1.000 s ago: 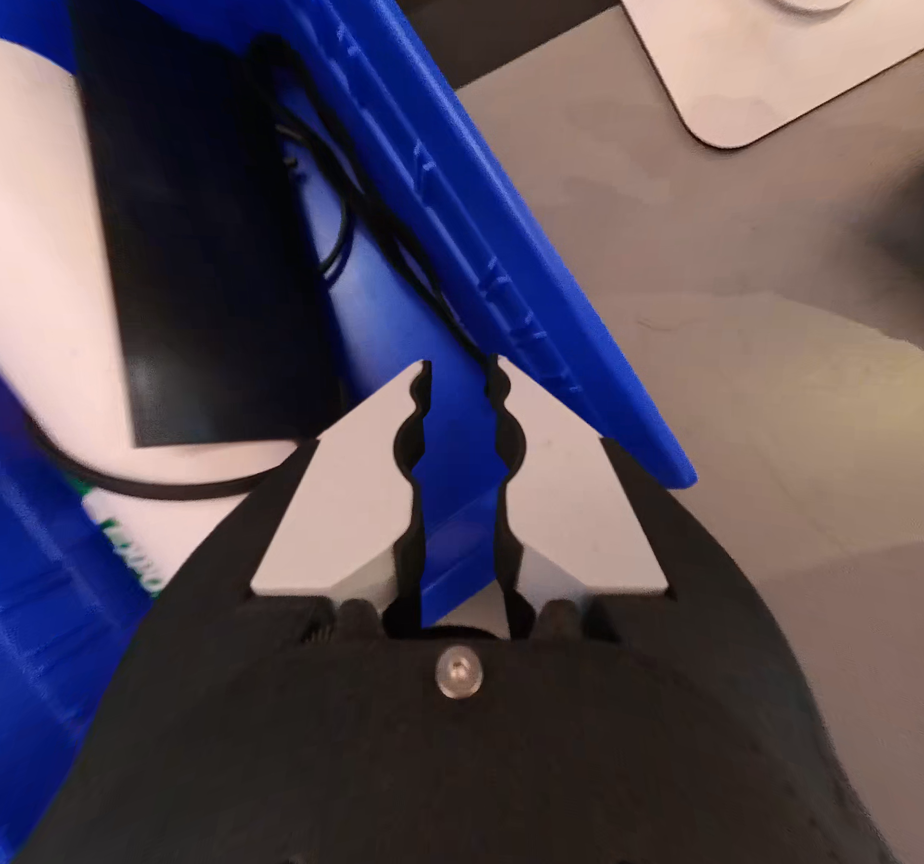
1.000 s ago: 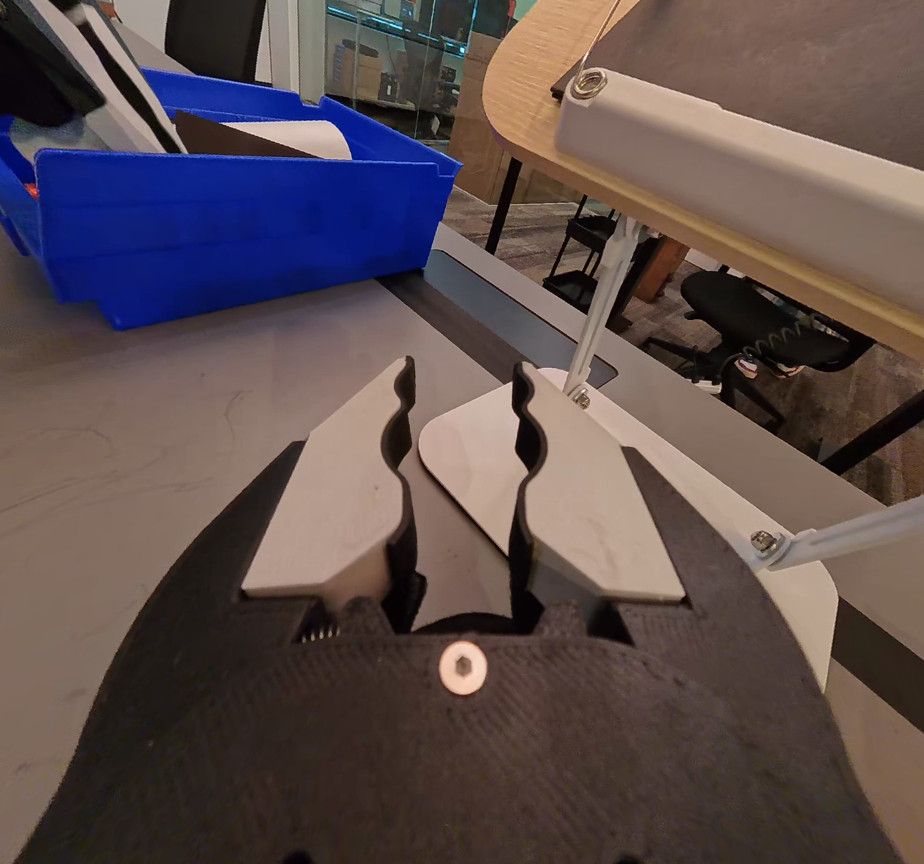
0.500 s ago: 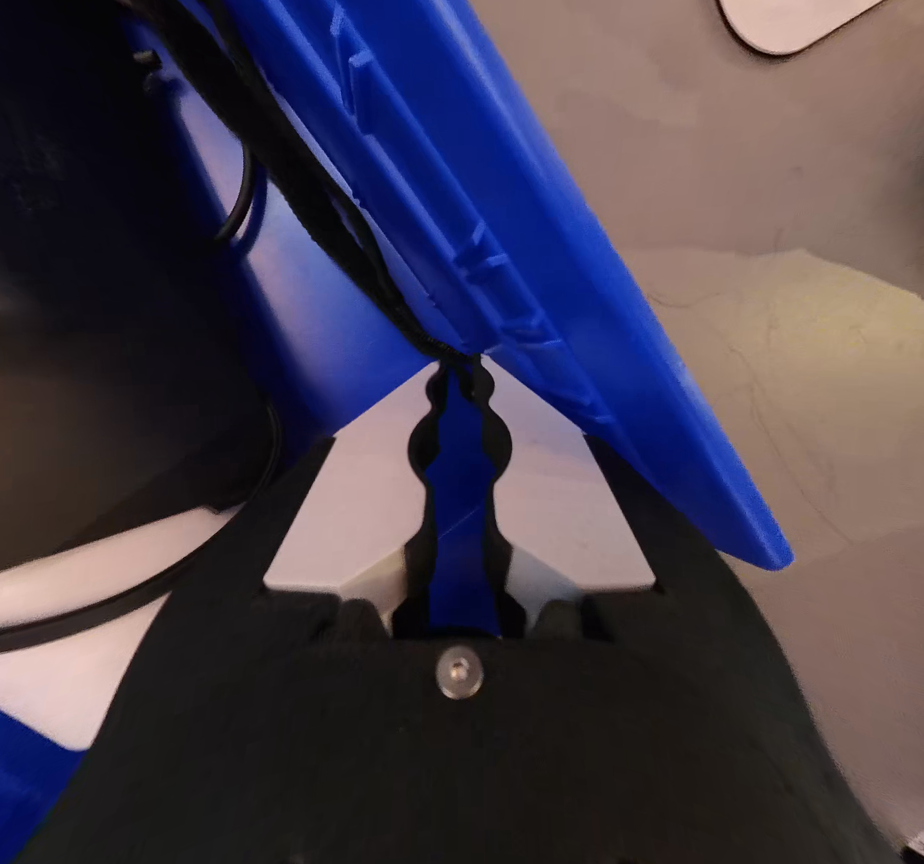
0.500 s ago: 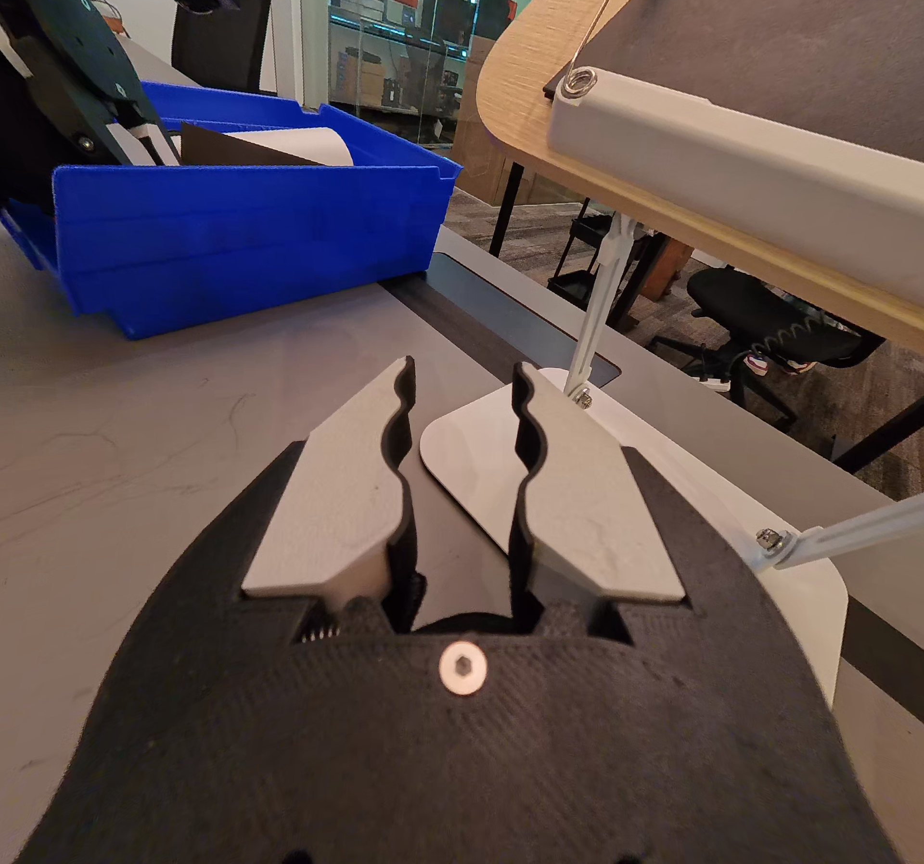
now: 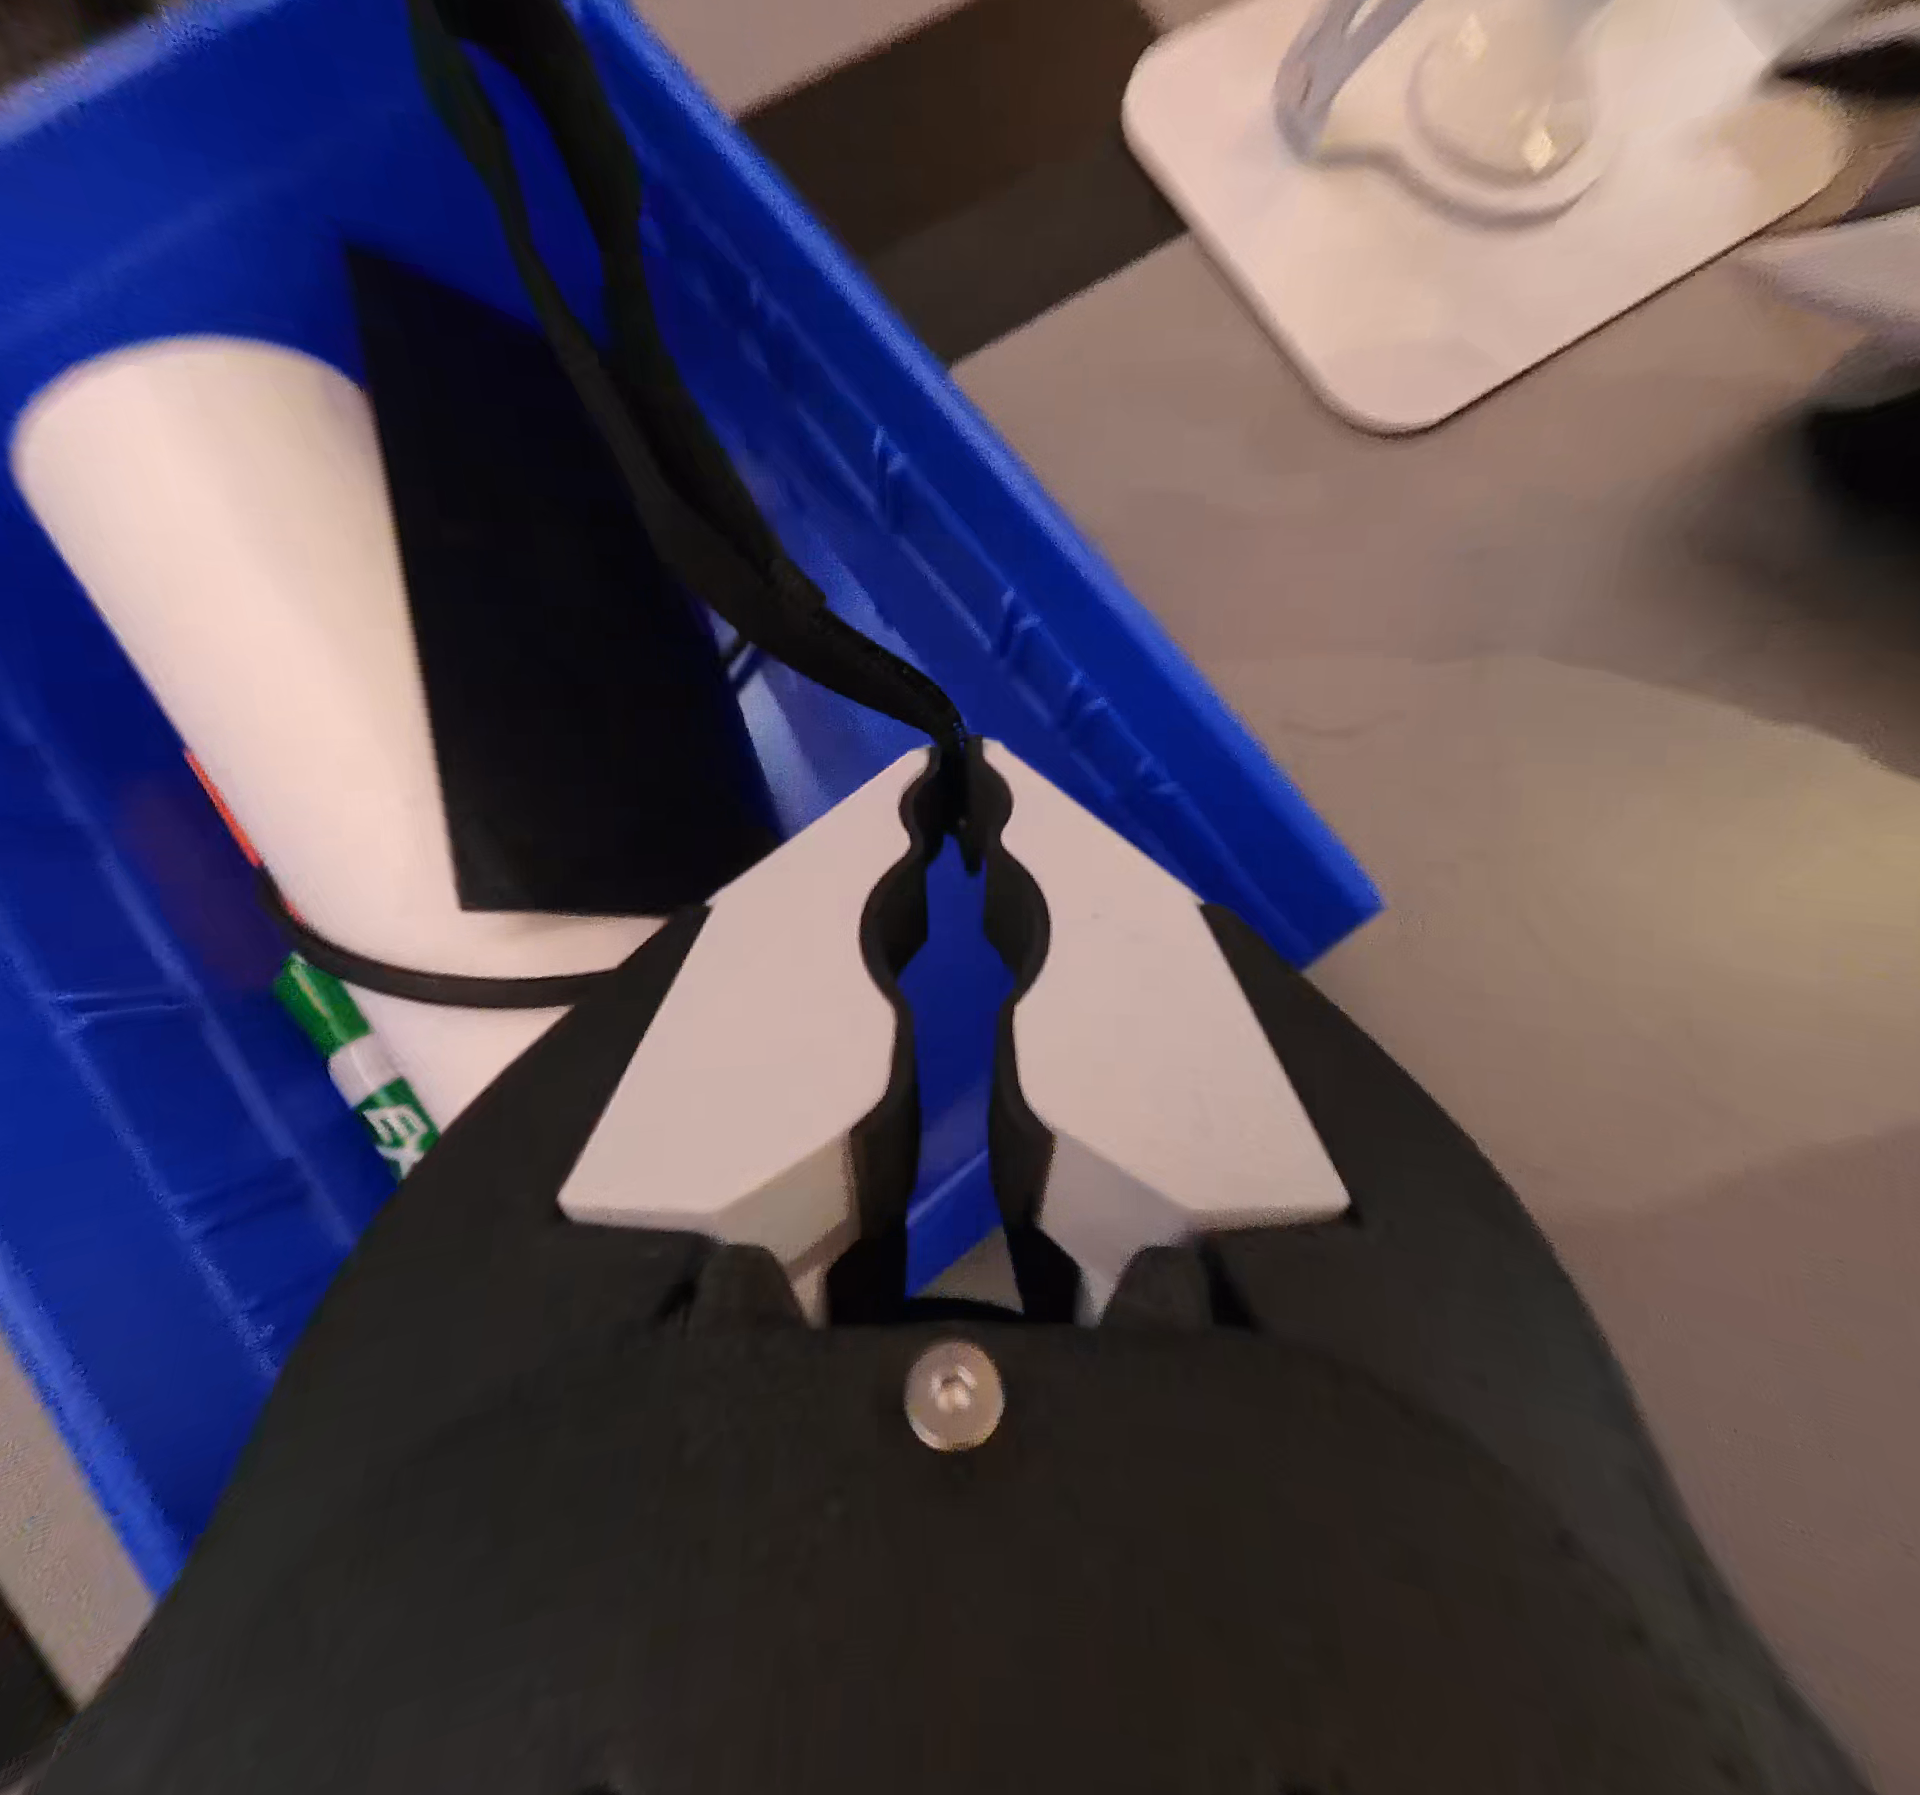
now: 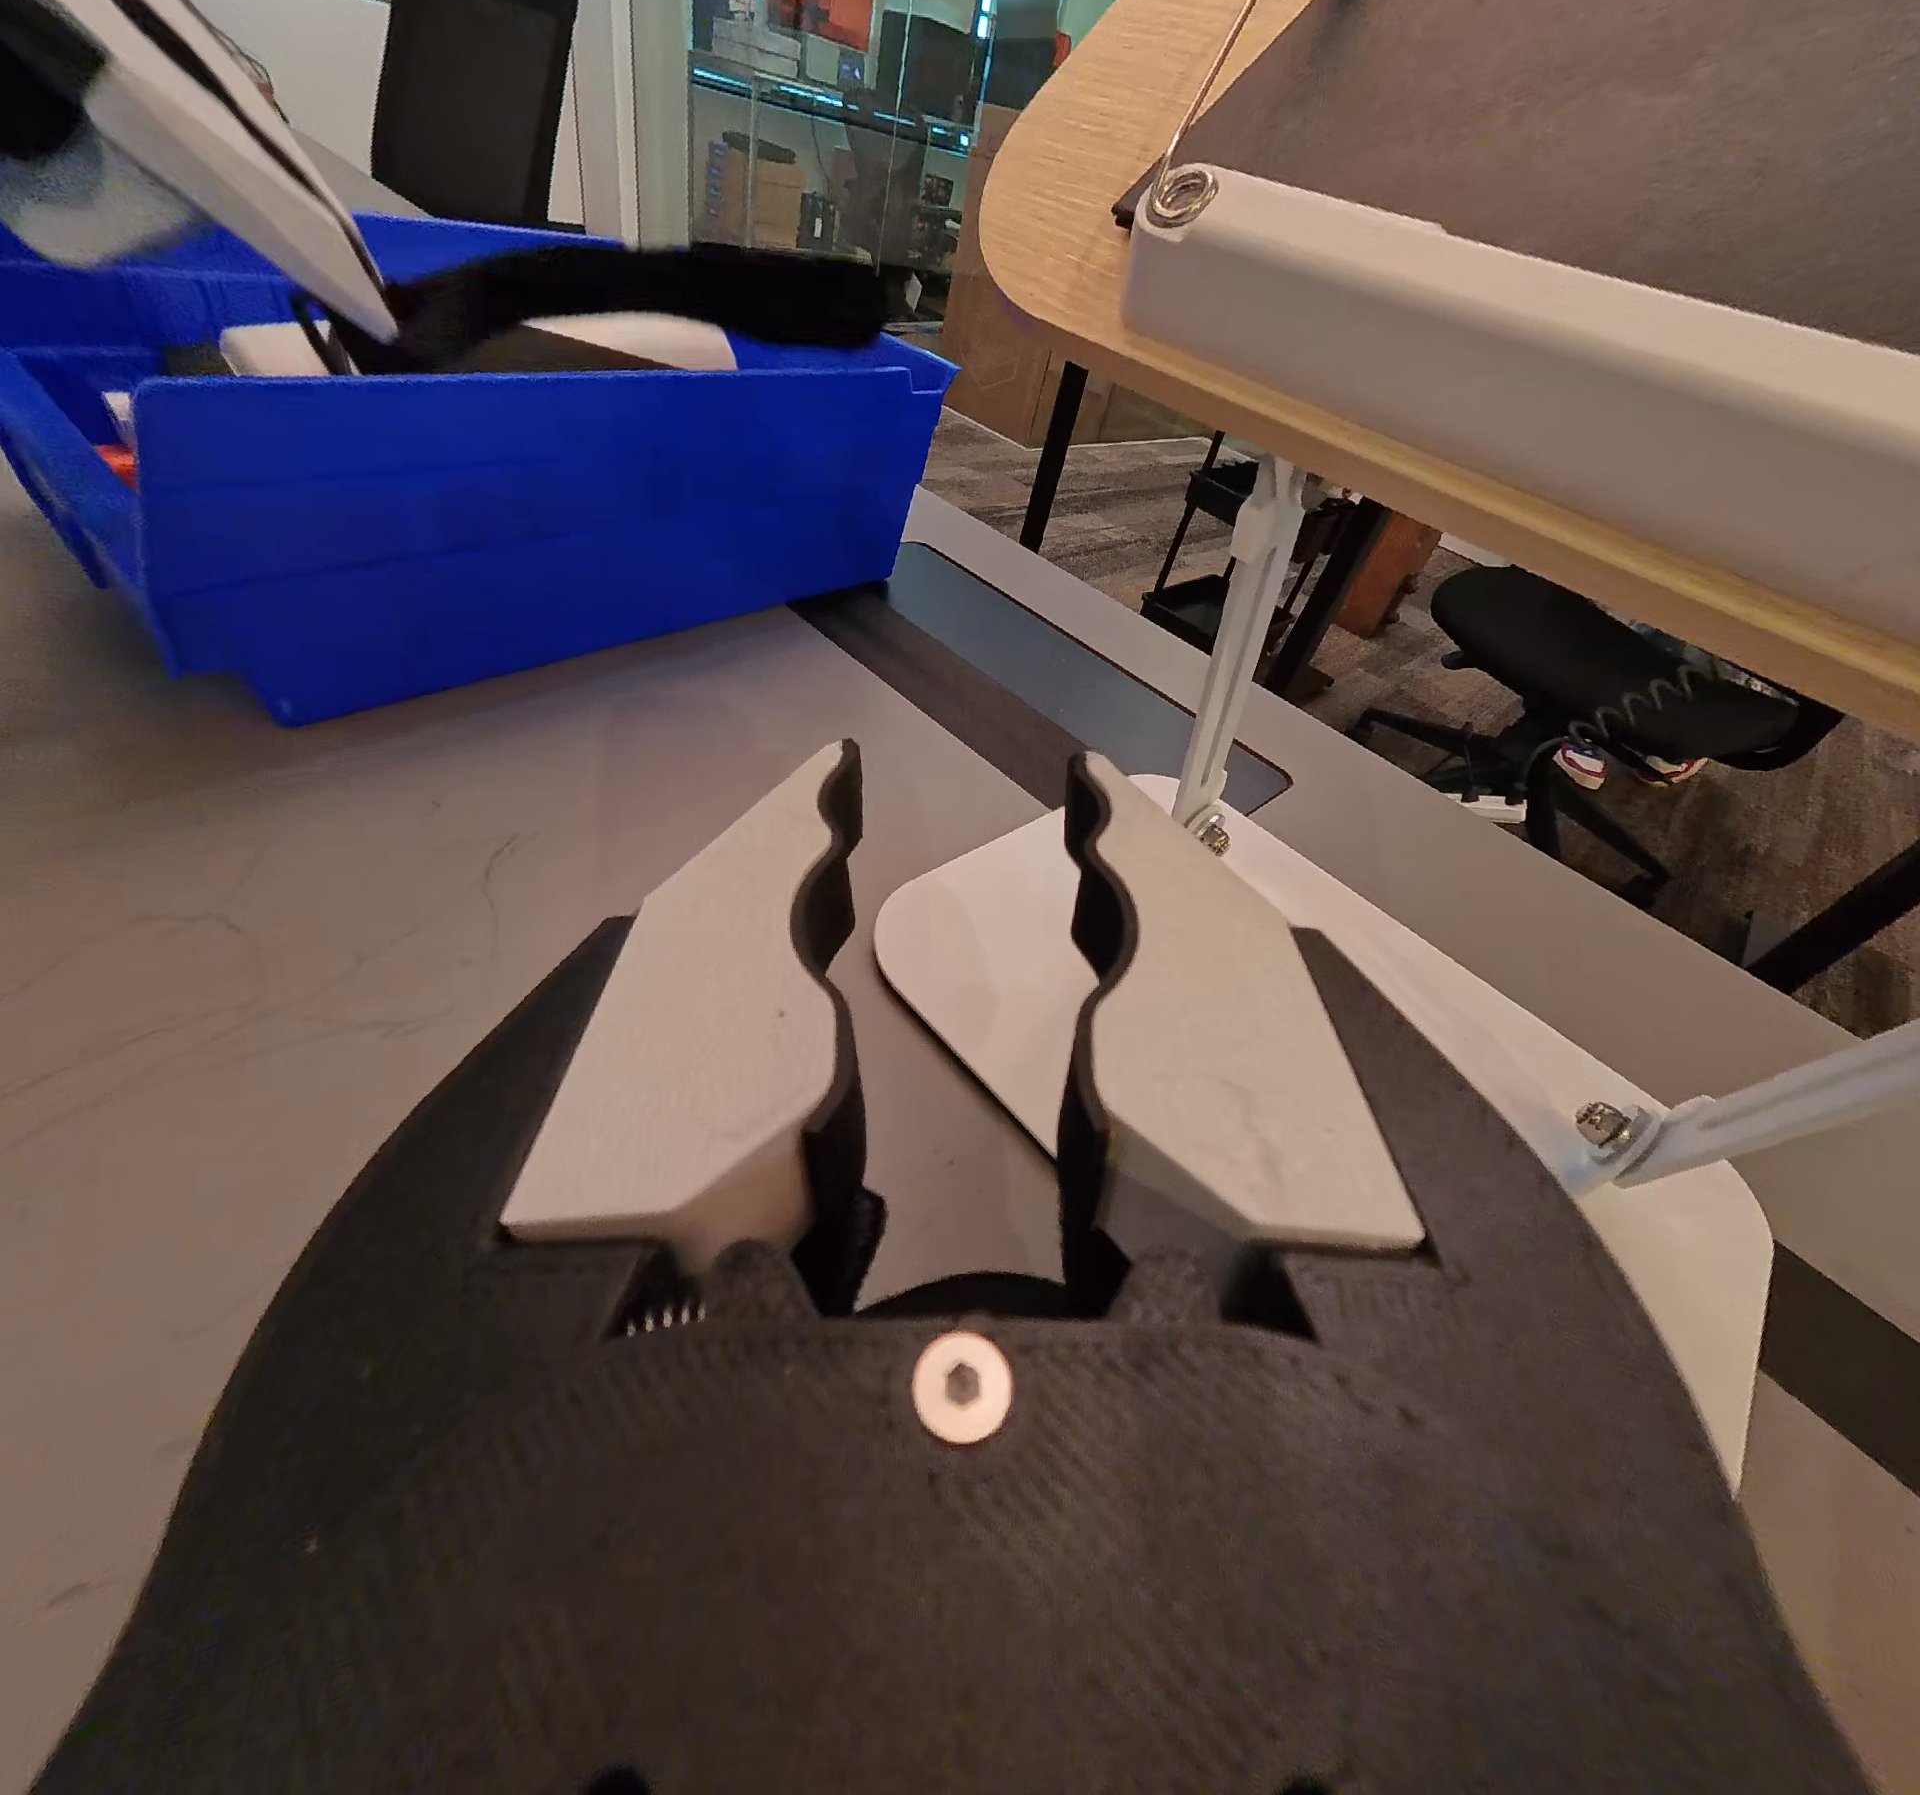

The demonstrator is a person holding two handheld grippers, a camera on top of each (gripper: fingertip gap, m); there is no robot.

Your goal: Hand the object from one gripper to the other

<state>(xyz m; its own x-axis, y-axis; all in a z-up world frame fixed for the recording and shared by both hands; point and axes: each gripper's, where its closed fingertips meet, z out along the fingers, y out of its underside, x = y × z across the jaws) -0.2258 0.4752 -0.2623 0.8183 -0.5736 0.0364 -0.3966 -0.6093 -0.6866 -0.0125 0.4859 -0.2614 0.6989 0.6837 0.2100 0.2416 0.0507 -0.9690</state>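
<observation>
My left gripper (image 5: 956,769) is shut at its tips on a black strap (image 5: 623,374), a long looped band that hangs out over the blue bin (image 5: 935,519). In the right wrist view the left gripper (image 6: 379,317) shows at the far left above the blue bin (image 6: 520,519), with the black strap (image 6: 665,296) stretched out to the right of it. My right gripper (image 6: 961,779) is open and empty, low over the grey table, well apart from the strap.
The bin holds a white roll (image 5: 208,602), a black sheet (image 5: 540,623), a thin black cable (image 5: 436,987) and a green-and-white marker (image 5: 364,1070). A white lamp base (image 6: 997,976) with a thin arm stands right in front of my right gripper. A tilted wooden board (image 6: 1558,135) overhangs at the right. My hands' fingertips stand some 20 cm from each other.
My left gripper closed on the black strap inside the bin and rose with it, so the strap now hangs above the bin. My right gripper has stayed still and open.
</observation>
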